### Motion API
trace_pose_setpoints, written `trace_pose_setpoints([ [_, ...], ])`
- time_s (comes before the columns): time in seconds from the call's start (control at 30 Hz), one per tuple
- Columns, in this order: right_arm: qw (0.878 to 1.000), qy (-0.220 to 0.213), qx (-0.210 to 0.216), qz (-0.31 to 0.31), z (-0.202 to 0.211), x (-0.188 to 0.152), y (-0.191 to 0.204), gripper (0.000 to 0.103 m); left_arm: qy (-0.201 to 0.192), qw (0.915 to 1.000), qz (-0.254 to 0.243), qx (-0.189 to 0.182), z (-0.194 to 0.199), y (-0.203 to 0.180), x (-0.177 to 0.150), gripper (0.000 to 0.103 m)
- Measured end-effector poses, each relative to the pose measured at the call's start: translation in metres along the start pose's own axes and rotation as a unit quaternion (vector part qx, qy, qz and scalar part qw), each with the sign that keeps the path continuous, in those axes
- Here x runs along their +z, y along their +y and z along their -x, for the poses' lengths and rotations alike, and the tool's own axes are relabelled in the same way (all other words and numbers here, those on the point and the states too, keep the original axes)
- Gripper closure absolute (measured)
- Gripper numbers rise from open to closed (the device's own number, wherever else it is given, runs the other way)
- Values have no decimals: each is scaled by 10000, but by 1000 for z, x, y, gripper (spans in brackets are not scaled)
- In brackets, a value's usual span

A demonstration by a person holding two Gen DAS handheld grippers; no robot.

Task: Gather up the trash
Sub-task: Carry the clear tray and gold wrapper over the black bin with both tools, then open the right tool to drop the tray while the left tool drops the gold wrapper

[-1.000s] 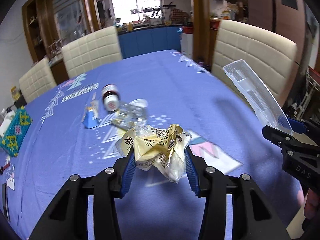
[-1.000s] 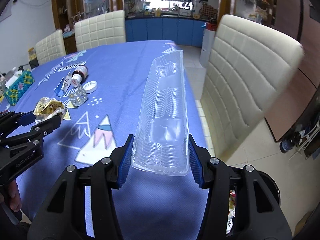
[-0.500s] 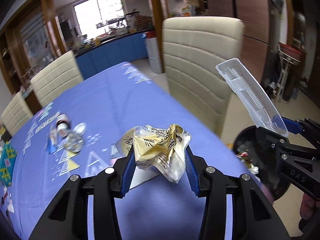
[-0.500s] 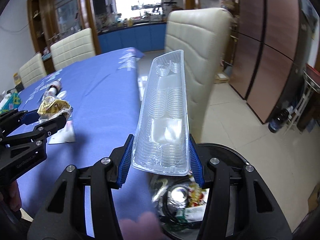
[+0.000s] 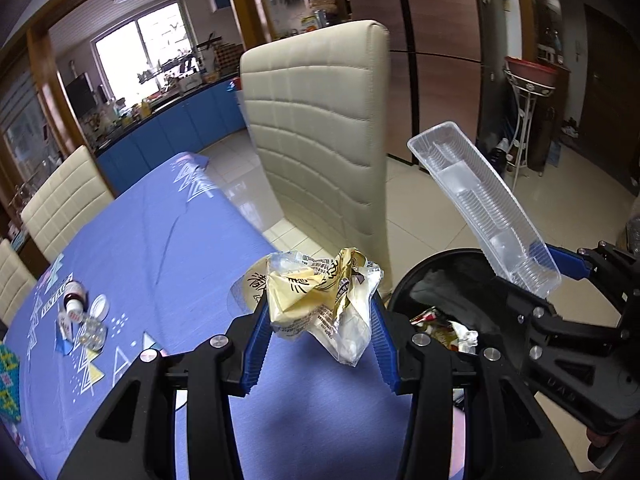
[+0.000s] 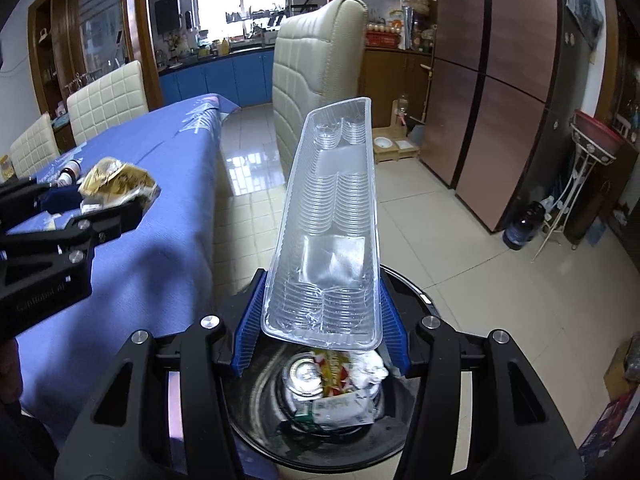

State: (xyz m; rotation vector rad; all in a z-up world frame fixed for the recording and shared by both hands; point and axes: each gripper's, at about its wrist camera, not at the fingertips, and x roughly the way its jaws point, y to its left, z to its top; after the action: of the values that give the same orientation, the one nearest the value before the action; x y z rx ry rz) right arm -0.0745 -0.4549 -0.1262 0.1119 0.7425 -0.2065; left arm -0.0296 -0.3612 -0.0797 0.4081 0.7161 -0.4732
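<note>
My left gripper (image 5: 318,320) is shut on a crumpled yellow and clear wrapper (image 5: 320,300), held over the table's right edge; it also shows in the right wrist view (image 6: 116,186). My right gripper (image 6: 322,320) is shut on a long clear plastic tray (image 6: 332,224), held tilted up directly above a black trash bin (image 6: 404,432) that holds several pieces of trash. The tray (image 5: 480,208) and the bin (image 5: 432,280) also show in the left wrist view, to the right of my left gripper.
A cream chair (image 5: 320,148) stands beside the blue-clothed table (image 5: 160,248), just behind the bin. A small brown bottle (image 5: 74,300), a white cap (image 5: 99,306) and a clear blister pack (image 5: 90,330) lie on the table at left. Tiled floor lies to the right.
Both grippers have swung right, off the table toward the floor. The clear tray now hangs over the black bin, and the wrapper is at the table's edge next to it.
</note>
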Motion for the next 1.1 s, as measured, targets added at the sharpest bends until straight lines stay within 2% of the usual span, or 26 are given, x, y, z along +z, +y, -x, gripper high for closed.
trace_pose_setpoints([
  [0.27, 9997, 30, -97, -208, -2, -12, -29, 47, 56, 9997, -225, -108, -9, -22, 3, 59],
  [0.5, 9995, -9, -72, -317, -2, -15, -35, 47, 59, 9992, -356, -194, -12, -35, 6, 59],
  [0.6, 9995, 1, -82, -297, -3, -15, -35, 51, 64, 9990, -393, -220, -12, -39, 7, 59],
  [1.1, 9985, 26, -262, -478, -2, -20, -51, 50, 65, 9974, -552, -462, -11, -55, 8, 59],
])
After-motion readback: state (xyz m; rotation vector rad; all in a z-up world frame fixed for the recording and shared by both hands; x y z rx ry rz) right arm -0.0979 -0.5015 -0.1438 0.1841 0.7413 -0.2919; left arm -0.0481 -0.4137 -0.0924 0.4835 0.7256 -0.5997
